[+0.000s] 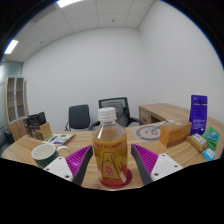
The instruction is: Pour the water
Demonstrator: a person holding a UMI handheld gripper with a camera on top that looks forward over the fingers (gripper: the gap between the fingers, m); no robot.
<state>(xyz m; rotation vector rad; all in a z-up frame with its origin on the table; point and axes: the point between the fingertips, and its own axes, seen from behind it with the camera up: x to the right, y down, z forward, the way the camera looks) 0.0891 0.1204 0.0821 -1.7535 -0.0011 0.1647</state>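
Standing upright between the gripper's (110,172) pink-padded fingers (65,163), which appear clamped on its sides, a white-capped bottle (110,150) of amber drink is held above the wooden table (170,165), a green-rimmed cup (44,153) waiting just beside it, likely the pour's target.

bottle (110,150) | clear plastic, white cap on, yellow label | standing upright on table, between the fingers | cup (44,154) sitting just left
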